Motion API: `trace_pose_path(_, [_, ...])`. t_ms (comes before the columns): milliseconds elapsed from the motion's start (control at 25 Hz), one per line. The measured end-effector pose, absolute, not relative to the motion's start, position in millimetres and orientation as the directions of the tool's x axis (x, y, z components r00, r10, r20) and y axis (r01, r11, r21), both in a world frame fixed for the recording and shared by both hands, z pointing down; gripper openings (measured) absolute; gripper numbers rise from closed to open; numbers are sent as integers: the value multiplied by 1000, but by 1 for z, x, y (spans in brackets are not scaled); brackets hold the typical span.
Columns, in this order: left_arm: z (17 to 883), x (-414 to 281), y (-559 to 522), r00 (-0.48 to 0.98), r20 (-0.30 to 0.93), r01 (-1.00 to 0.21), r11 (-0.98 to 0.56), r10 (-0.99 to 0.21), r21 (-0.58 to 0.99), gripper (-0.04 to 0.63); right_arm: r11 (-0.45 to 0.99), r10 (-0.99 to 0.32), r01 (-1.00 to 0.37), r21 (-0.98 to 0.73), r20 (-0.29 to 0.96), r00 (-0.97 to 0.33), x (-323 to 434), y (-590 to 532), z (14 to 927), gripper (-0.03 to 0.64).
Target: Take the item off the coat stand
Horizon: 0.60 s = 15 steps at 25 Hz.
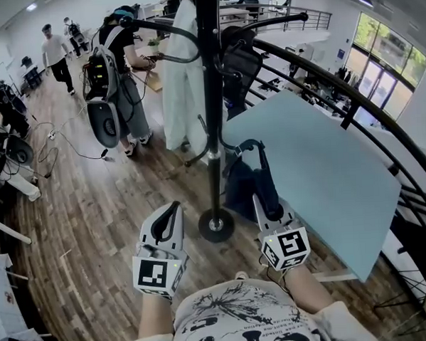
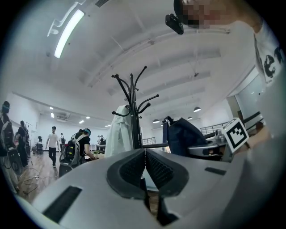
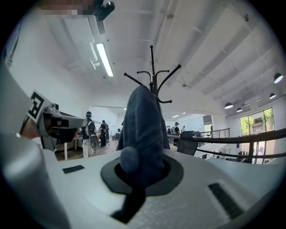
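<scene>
A black coat stand (image 1: 210, 95) rises in the middle of the head view, with a white coat (image 1: 178, 75) hanging on its left side. My right gripper (image 1: 263, 196) is shut on the strap of a dark blue bag (image 1: 242, 186), which hangs low beside the pole, well under the hooks. In the right gripper view the bag's fabric (image 3: 143, 129) fills the jaws, and the stand's hooks (image 3: 153, 76) show behind it. My left gripper (image 1: 173, 206) is shut and empty, left of the stand's base. From it I see the stand (image 2: 132, 112), the coat (image 2: 119, 136) and the bag (image 2: 183, 136).
A light blue table (image 1: 320, 175) stands right of the stand, with a black curved railing (image 1: 351, 95) behind it. The stand's round base (image 1: 216, 225) rests on the wood floor. A person with a backpack (image 1: 115, 71) stands at a desk behind. Cables lie at left.
</scene>
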<state>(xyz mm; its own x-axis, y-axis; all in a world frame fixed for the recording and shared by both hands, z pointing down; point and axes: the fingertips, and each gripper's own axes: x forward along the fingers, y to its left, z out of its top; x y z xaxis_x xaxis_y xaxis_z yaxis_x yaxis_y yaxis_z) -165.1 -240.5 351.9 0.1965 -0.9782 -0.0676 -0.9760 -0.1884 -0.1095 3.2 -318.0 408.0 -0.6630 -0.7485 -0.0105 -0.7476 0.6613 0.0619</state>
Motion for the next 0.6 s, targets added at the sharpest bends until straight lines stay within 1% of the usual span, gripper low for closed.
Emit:
trace_pose_path(280, [348,-156,-242,216,-68,-971,-207,-974,-118,5,637,-768,-768,64,-34,-640,16,-323,392,-2])
trace_pose_path(600, [349,-154,-242,224,-63,-969,-215,-973,-122,5,645,-763,-763,52,-10,-646,20,-326,394,-2])
